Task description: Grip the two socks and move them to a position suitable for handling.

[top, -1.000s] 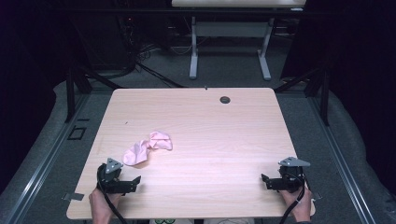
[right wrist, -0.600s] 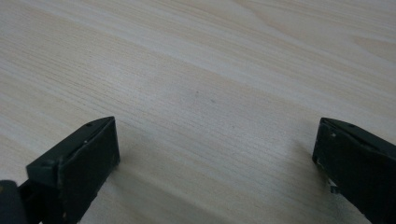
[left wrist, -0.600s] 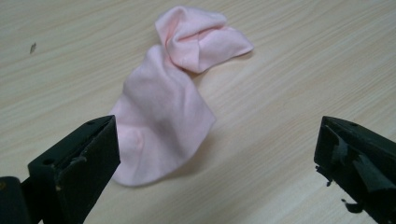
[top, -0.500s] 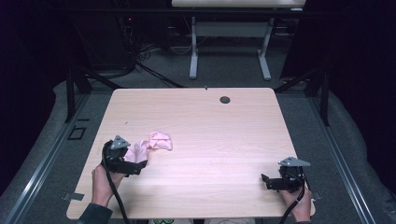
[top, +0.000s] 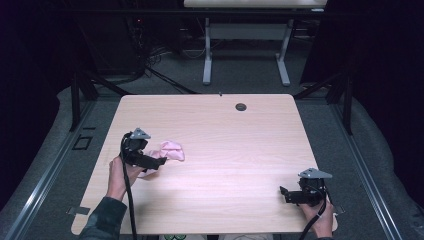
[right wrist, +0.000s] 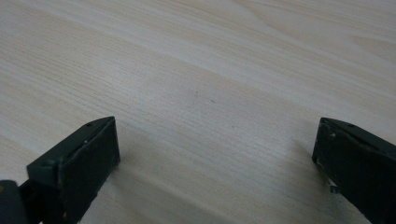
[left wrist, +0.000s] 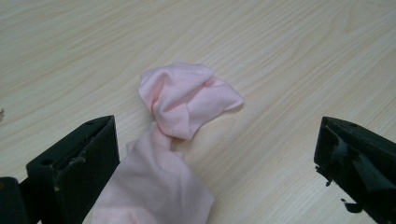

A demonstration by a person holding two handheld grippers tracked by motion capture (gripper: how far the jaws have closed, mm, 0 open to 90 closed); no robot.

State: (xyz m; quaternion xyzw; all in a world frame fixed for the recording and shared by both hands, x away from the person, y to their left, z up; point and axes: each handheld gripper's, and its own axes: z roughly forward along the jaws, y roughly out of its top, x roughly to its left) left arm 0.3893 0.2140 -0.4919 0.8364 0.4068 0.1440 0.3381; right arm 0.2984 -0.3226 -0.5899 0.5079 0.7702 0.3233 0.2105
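A crumpled pink cloth (top: 170, 150) lies on the left half of the wooden table (top: 235, 140). My left gripper (top: 156, 162) hovers over the cloth's near end, open. In the left gripper view the cloth (left wrist: 182, 102) bunches into a knot ahead, and its flat tail runs down between the wide-apart jaws, untouched by either. My right gripper (top: 285, 194) rests near the table's front right corner, open, with bare wood between its jaws in the right gripper view.
A small dark round grommet (top: 241, 106) sits near the table's far edge. Beyond the table stand white desk legs (top: 207, 55) and cables on a grey floor. A black frame post (top: 75, 95) rises at the left.
My left gripper has moved forward from the table's front left edge up to the pink cloth. The right gripper has stayed put.
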